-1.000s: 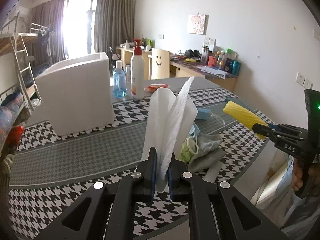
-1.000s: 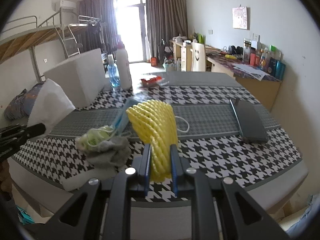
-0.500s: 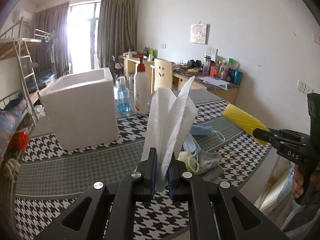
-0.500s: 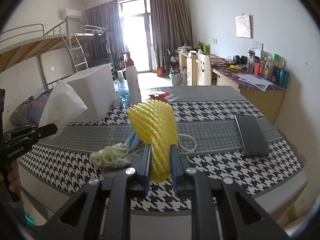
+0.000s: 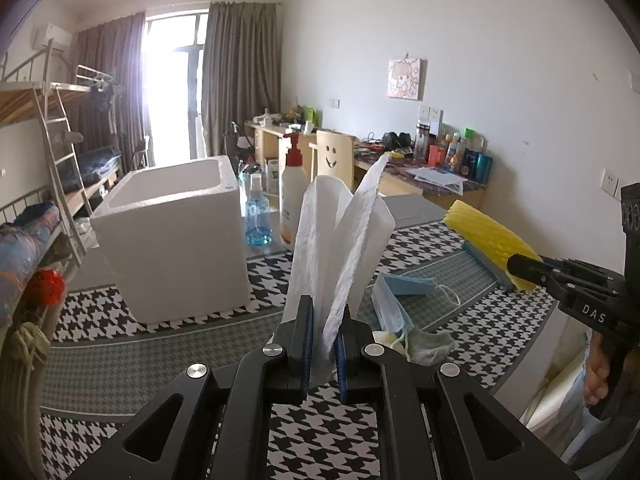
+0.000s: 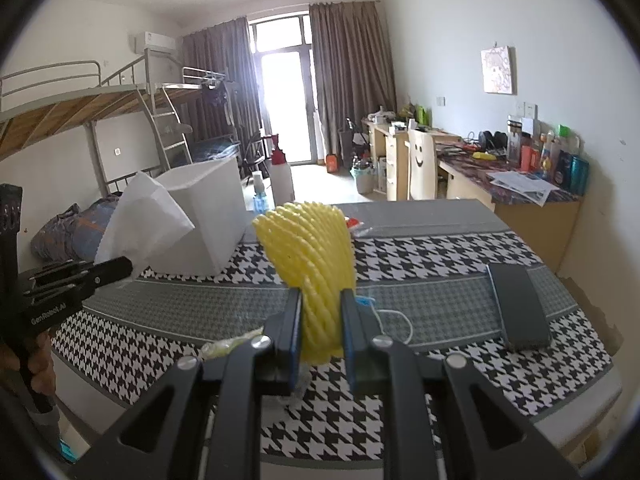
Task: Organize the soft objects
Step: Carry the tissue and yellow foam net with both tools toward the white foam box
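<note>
Right now the left gripper (image 5: pixel 322 344) pinches a tissue (image 5: pixel 340 240) by its lower edge, and the right gripper (image 6: pixel 320 334) squeezes a yellow foam net (image 6: pixel 310 252), both held above the desk (image 6: pixel 440 292). Thin tissue could tear or slip free; the springy net might pop out before reaching the box (image 5: pixel 176 240).
</note>
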`<state>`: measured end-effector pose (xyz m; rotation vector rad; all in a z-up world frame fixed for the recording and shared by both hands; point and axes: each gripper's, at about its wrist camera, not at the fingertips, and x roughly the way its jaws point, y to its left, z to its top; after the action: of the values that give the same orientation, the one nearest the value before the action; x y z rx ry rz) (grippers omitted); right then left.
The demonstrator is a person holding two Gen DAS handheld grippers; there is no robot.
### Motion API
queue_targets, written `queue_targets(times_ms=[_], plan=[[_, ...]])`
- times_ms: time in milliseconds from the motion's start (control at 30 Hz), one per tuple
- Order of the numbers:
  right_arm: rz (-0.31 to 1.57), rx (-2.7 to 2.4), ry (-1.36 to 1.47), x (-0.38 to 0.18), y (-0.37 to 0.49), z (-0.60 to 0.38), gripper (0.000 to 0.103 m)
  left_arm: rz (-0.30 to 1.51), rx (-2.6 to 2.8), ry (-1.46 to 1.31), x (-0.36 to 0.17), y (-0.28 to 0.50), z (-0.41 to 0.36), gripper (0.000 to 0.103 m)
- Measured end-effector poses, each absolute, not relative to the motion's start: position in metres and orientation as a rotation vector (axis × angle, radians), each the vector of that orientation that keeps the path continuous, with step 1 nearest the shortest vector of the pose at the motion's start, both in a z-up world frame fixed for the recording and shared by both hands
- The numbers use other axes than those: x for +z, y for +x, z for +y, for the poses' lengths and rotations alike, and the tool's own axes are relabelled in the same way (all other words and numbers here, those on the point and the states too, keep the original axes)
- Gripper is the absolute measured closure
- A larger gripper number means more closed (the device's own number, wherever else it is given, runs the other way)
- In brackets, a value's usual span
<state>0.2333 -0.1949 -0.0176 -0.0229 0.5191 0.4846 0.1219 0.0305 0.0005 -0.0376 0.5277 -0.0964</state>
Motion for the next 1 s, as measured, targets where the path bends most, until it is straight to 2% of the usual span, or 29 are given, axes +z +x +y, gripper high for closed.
queue_targets(times_ms=[1000], plan=[[0.447,0.573,-0.028,0.018,0.263,-0.15,0.082,0.437,-0.016,-0.046,0.04,0.153,0.059,0.093]])
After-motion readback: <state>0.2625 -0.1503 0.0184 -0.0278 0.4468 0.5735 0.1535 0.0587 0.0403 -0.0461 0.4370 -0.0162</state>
